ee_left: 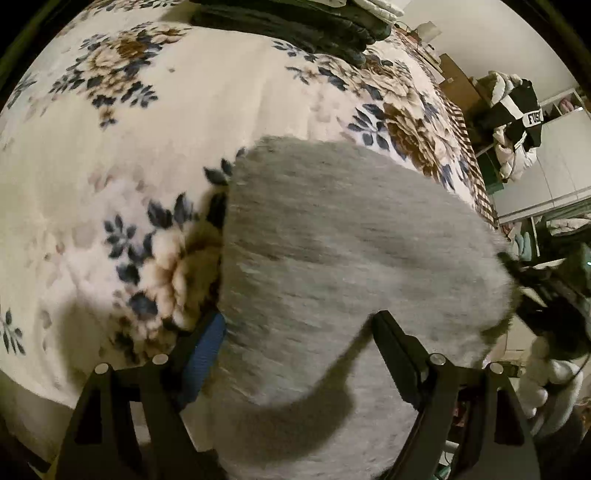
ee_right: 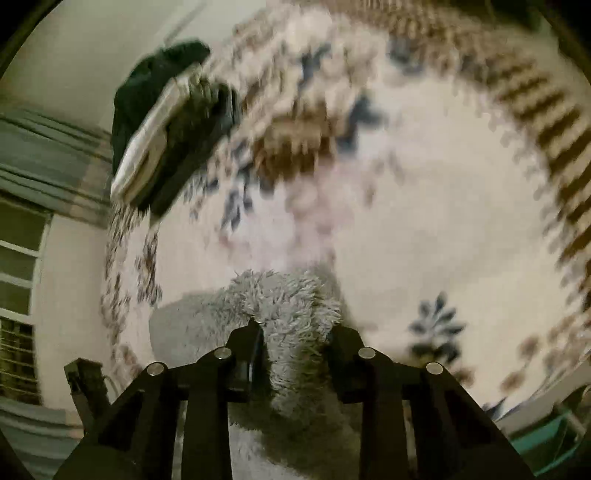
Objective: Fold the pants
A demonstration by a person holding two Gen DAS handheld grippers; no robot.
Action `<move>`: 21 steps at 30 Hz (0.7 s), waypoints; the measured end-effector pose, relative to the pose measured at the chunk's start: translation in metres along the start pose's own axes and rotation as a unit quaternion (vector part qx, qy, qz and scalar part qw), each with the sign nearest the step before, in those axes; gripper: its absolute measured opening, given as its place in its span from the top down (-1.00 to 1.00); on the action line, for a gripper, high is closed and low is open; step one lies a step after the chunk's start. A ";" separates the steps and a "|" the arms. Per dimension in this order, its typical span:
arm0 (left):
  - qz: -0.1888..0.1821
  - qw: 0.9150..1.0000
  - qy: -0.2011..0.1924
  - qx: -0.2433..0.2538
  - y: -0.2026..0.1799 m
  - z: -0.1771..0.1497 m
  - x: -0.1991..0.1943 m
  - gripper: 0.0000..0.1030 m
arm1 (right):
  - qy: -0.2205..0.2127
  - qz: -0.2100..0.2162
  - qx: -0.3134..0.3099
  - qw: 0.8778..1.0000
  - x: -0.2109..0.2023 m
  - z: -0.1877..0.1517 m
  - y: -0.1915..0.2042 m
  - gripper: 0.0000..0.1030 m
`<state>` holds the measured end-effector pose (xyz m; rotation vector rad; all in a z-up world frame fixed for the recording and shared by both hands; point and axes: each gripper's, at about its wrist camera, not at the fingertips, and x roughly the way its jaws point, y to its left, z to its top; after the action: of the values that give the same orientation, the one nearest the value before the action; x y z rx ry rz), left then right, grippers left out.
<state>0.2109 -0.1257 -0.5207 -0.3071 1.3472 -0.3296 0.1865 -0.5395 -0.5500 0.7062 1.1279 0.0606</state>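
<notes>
The grey pants (ee_left: 351, 240) lie in a heap on the floral blanket (ee_left: 147, 147) in the left wrist view. My left gripper (ee_left: 301, 317) stands wide above them; its blue-padded finger (ee_left: 203, 350) sits at the cloth's left edge and the other finger (ee_left: 395, 339) lies over the cloth, so grey fabric spans the gap without being pinched. In the blurred right wrist view, my right gripper (ee_right: 297, 328) is shut on a fuzzy grey fold of the pants (ee_right: 291, 302), which fills the narrow gap and hangs back under the fingers.
Folded dark clothes (ee_left: 288, 26) are stacked at the blanket's far edge, seen too as a dark pile (ee_right: 166, 129) in the right wrist view. A person's hand in a pale fuzzy sleeve (ee_left: 546, 384) is at the right edge. Cluttered shelves and garments (ee_left: 517, 110) stand beyond the bed.
</notes>
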 end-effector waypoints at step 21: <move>-0.007 1.000 0.006 0.001 -0.006 0.008 0.011 -0.58 | 0.137 0.063 0.249 0.957 0.031 -0.120 -0.112 0.49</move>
<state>0.2207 -0.1357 -0.5268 -0.3133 1.3581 -0.3442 0.0661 -0.5568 -0.6641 1.2502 1.3805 -0.0200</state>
